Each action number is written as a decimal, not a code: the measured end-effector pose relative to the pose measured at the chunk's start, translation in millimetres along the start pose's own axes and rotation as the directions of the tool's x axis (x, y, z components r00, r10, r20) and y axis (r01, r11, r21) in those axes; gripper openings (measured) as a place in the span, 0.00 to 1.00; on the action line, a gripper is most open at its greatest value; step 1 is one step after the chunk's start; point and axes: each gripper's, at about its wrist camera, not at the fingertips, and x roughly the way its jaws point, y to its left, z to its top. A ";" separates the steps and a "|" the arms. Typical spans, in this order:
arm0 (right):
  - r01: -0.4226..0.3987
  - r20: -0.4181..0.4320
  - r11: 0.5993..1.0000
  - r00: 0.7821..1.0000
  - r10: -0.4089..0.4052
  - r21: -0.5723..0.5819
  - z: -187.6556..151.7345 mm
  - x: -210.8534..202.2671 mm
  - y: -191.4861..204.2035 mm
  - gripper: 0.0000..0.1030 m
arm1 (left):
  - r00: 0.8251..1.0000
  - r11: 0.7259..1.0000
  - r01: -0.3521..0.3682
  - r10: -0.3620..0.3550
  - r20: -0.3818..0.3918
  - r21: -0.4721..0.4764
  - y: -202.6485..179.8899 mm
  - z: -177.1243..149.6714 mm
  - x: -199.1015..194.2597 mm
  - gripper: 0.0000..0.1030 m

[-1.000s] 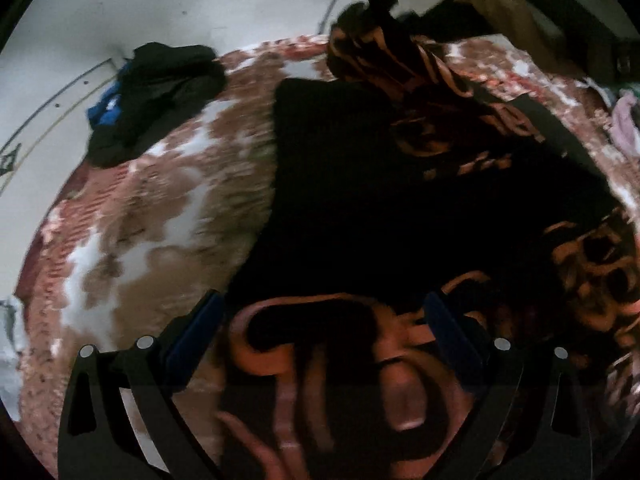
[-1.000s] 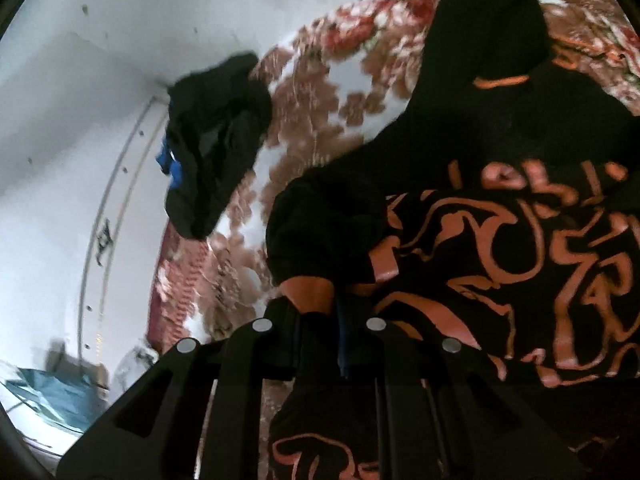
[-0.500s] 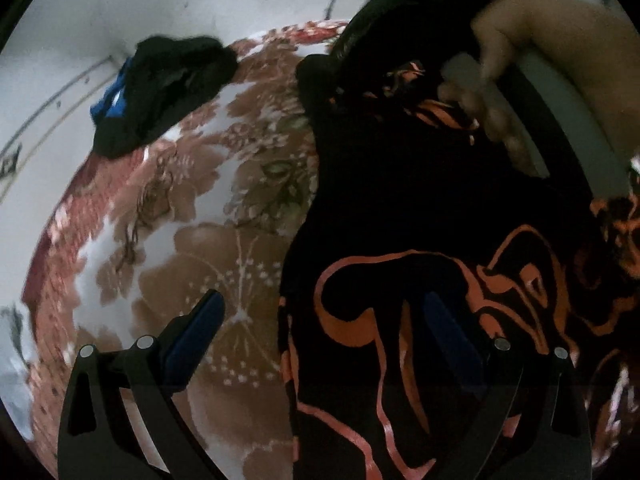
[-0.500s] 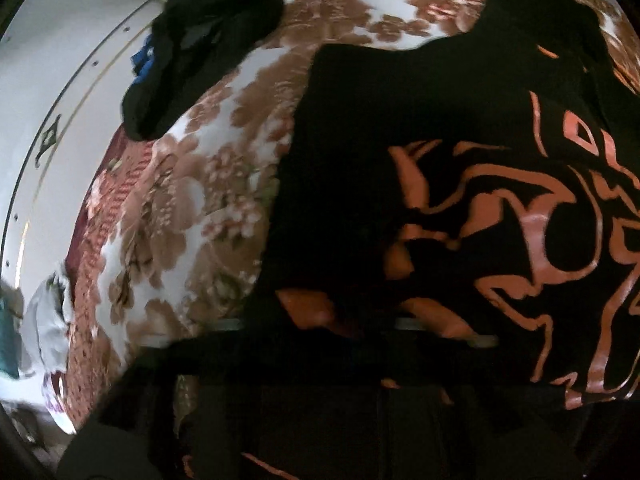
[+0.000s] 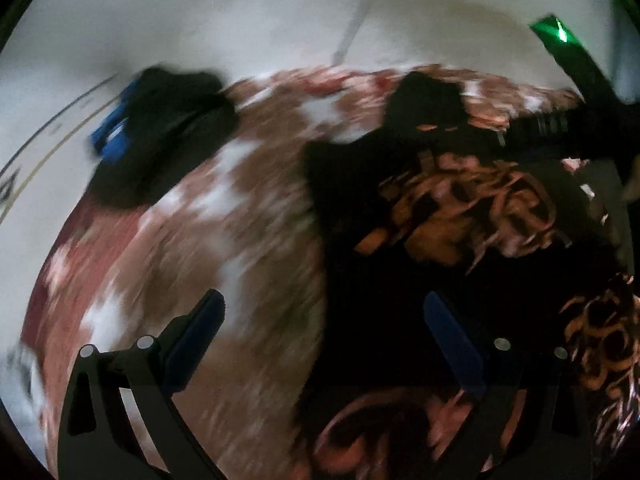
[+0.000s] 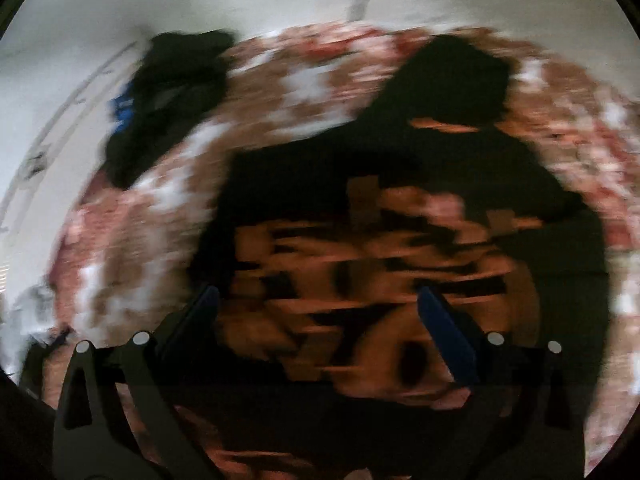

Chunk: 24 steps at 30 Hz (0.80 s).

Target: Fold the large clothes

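Left wrist view: the left tongs (image 5: 320,328) are being held wide, nothing pinched, over the left edge of the black hoodie with orange print (image 5: 460,208), which is being left spread on the floral blanket (image 5: 240,220). Heavy blur; a snag on that edge is being risked.

Right wrist view: the right tongs (image 6: 316,320), whose jaws have just been opening, are standing wide and empty above the hoodie. The released fold is likely being allowed to spring back. The dark clothes pile (image 6: 172,92) is lying well apart.
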 end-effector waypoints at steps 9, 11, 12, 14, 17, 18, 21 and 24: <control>0.321 -0.004 0.943 0.947 -0.322 0.087 -18.6 9.9 -152.1 0.95 | 0.968 0.960 0.252 -0.249 -0.046 0.123 -109.8 77.4 88.6 0.95; 0.339 -0.016 0.937 0.941 -0.339 0.078 -23.9 24.2 -169.2 0.95 | 0.959 0.956 0.271 -0.259 -0.112 0.109 -116.4 76.5 121.1 0.95; 0.356 -0.028 0.932 0.935 -0.355 0.068 -26.7 32.0 -175.5 0.95 | 0.957 0.957 0.270 -0.255 -0.137 0.102 -116.5 74.1 132.8 0.95; 0.410 -0.055 0.912 0.911 -0.408 0.029 -28.9 46.5 -188.2 0.95 | 0.953 0.961 0.259 -0.239 -0.187 0.094 -108.9 67.6 153.1 0.95; 0.402 -0.062 0.915 0.914 -0.400 0.019 -30.9 57.1 -204.6 0.95 | 0.964 0.972 0.196 -0.166 -0.210 0.130 -82.7 54.3 166.3 0.95; 0.381 -0.064 0.924 0.923 -0.379 0.026 -32.8 58.9 -210.7 0.95 | 0.966 0.972 0.185 -0.152 -0.210 0.147 -76.3 51.4 166.1 0.95; 0.344 -0.056 0.939 0.938 -0.342 0.024 -39.4 62.2 -219.6 0.95 | 0.970 0.949 0.191 -0.144 -0.194 0.251 -66.0 42.2 161.5 0.95; 0.307 -0.067 0.950 0.950 -0.304 0.055 -43.8 60.0 -221.8 0.95 | 0.981 0.924 0.134 -0.073 -0.179 0.358 -68.6 37.8 154.3 0.95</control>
